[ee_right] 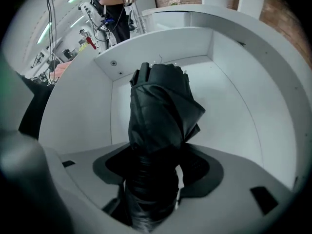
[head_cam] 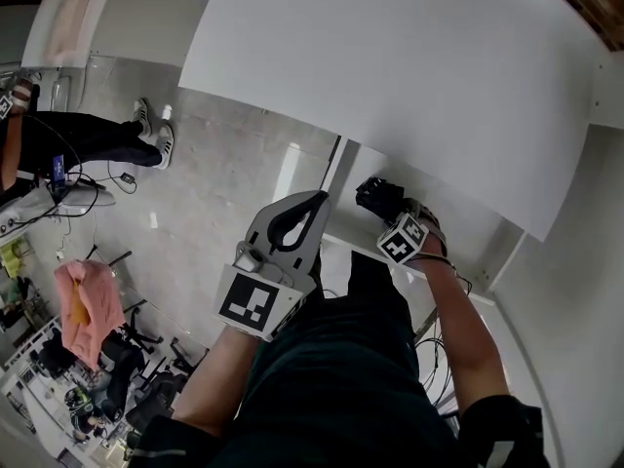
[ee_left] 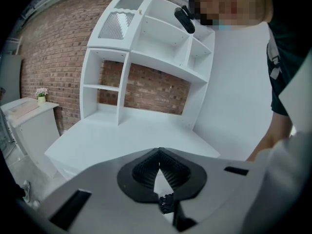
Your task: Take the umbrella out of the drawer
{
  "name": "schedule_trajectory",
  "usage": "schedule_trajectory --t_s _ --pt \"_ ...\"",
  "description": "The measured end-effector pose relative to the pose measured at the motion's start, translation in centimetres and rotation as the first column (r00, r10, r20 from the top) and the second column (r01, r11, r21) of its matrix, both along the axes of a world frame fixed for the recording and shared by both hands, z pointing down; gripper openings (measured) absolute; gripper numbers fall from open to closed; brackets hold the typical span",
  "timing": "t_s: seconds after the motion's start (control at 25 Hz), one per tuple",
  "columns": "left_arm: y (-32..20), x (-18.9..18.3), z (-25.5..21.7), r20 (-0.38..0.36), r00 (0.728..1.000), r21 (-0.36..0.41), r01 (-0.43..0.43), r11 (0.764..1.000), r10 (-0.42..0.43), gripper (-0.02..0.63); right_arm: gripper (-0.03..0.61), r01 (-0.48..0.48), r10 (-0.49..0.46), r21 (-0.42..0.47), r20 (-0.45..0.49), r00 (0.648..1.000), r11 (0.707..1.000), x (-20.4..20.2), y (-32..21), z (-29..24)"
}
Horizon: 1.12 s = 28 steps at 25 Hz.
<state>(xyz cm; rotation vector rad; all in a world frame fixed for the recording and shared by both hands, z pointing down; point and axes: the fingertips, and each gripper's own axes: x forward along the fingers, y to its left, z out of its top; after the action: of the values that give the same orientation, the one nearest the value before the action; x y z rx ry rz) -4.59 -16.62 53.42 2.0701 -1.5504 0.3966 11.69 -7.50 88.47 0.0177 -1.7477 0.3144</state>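
Two jaws of the right hand-held gripper [ee_right: 161,156] stand spread around the folded black umbrella [ee_right: 163,106], not pinching it. It lies in the open drawer [ee_right: 187,43], mid-frame. Best to close squarely on its thick roll, then lift clear of the walls. The left hand-held gripper [ee_left: 159,151] is clenched, empty.

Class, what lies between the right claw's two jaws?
The folded black umbrella, inside the white drawer. The right gripper view shows it, with the jaws apart.
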Motion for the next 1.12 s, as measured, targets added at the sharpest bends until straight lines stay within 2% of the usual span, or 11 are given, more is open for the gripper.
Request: schedule_trajectory --t_s 0.2,0.36,0.64,0.96,1.12 --pt "0.3 -0.5 0.1 -0.013 1.000 -0.008 0.001 1.000 -0.001 0.006 0.257 -0.002 0.003 0.034 -0.024 1.000 0.999 -0.2 -0.4 0.3" --pt "0.2 -0.5 -0.1 -0.014 1.000 0.008 -0.005 1.000 0.005 0.006 0.227 0.009 -0.007 0.034 -0.034 0.999 0.999 0.0 -0.6 0.2" --pt "0.6 -0.5 -0.8 -0.019 0.999 0.032 -0.034 0.999 0.034 0.006 0.213 0.008 -0.010 0.060 0.038 0.999 0.998 0.0 -0.8 -2.1" --pt "1.4 -1.0 -3.5 -0.044 0.996 0.102 -0.071 0.992 0.075 0.006 0.213 -0.091 0.071 0.144 0.141 0.987 0.985 -1.0 -2.5 -9.1" --pt "2.4 -1.1 -4.8 -0.063 0.994 0.127 -0.083 0.988 0.092 0.006 0.213 -0.199 0.156 0.176 0.232 0.960 0.964 -1.7 -3.4 -14.0"
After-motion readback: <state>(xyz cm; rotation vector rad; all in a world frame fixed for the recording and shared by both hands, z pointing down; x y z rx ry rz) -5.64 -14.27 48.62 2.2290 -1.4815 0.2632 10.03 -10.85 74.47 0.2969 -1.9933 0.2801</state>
